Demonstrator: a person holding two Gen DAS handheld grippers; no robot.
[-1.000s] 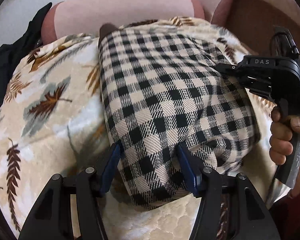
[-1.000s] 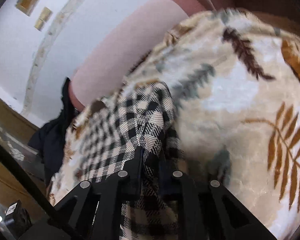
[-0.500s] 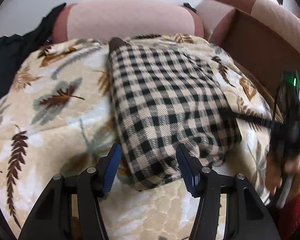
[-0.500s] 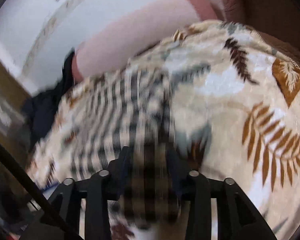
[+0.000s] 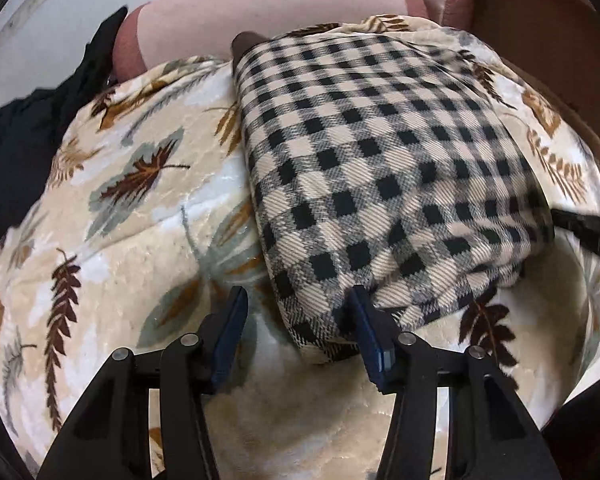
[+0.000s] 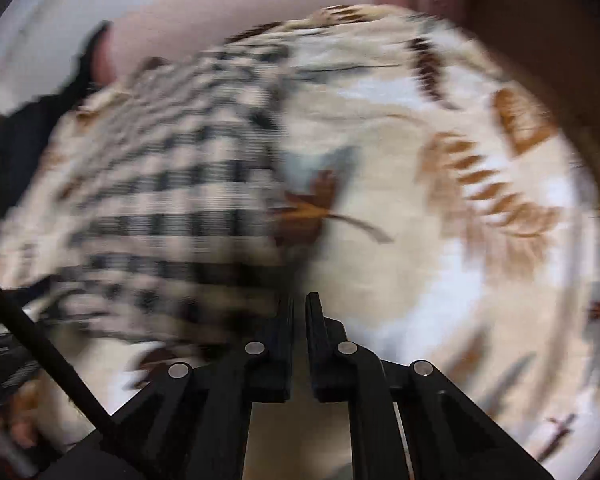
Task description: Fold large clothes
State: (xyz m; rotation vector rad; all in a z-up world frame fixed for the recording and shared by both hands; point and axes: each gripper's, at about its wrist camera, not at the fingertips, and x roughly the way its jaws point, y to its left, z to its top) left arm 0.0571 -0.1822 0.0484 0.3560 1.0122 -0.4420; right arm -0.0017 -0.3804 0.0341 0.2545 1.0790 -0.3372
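Note:
A black-and-cream checked garment (image 5: 380, 168) lies folded in a thick rectangle on a leaf-print blanket (image 5: 112, 208). My left gripper (image 5: 298, 316) is open, its blue-padded fingers straddling the garment's near corner without closing on it. In the right wrist view the picture is motion-blurred; my right gripper (image 6: 299, 312) is shut with nothing between its fingers, just off the right edge of the checked garment (image 6: 172, 200). A dark part of the right gripper (image 5: 588, 232) shows at the garment's right side in the left wrist view.
The blanket (image 6: 440, 240) covers a sofa seat with a pink backrest (image 5: 268, 4) behind and a brown armrest (image 5: 548, 32) at the right. A black cloth (image 5: 24, 136) is heaped at the left.
My right gripper let go of the garment's edge, shut empty and swung away to the right. The garment settled flat. My left gripper stayed open at the near corner.

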